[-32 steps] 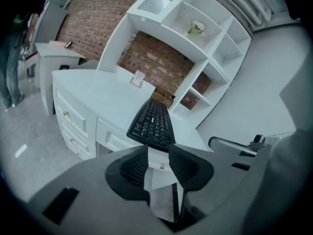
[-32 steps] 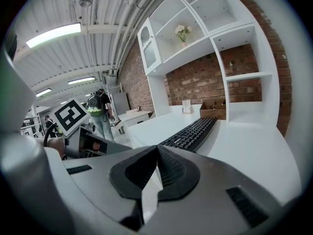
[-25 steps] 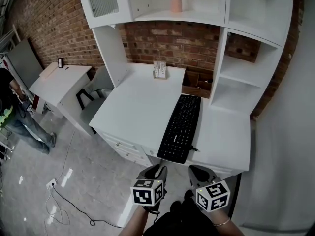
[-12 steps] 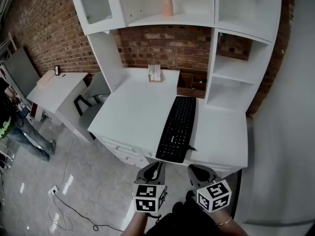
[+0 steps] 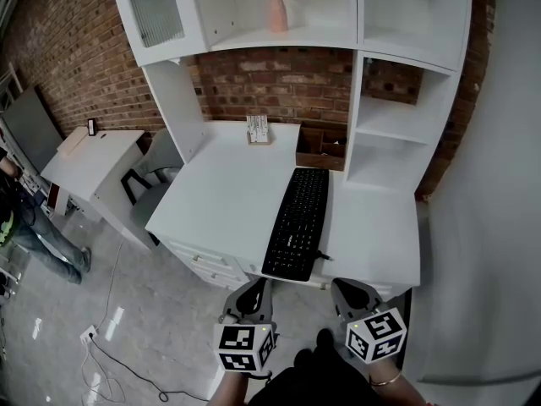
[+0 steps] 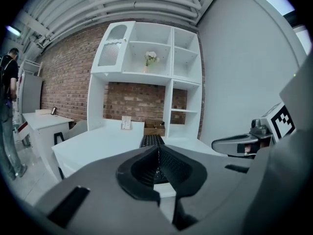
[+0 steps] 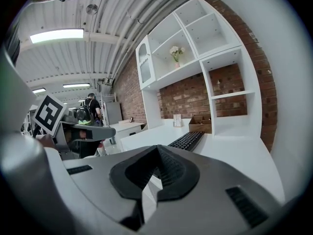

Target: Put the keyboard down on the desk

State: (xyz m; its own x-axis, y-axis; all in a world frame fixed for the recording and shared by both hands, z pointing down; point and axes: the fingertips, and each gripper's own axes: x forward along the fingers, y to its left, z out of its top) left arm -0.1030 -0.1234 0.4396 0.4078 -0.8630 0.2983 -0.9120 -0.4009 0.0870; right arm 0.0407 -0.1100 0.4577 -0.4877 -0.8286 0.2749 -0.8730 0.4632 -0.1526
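The black keyboard (image 5: pixel 297 222) lies flat on the white desk (image 5: pixel 224 193), right of the middle, its near end reaching the front edge. It also shows in the left gripper view (image 6: pixel 151 140) and the right gripper view (image 7: pixel 188 140), beyond the jaws. My left gripper (image 5: pixel 254 290) hangs in front of the desk, below the keyboard's near end, shut with nothing in it (image 6: pixel 157 149). Beside it, my right gripper (image 5: pixel 351 293) is also shut and empty (image 7: pixel 157 148). Neither touches the keyboard.
A small card holder (image 5: pixel 257 129) and a brown box (image 5: pixel 319 153) stand at the desk's back. Shelves rise above, with a pink vase (image 5: pixel 277 8). A side table (image 5: pixel 89 159) and chair (image 5: pixel 150 189) stand left, a person (image 5: pixel 25 227) beyond. A cable (image 5: pixel 127 362) lies on the floor.
The left gripper's jaws have closed. Both grippers have drawn back a little from the desk's front edge. The keyboard has not moved on the desk.
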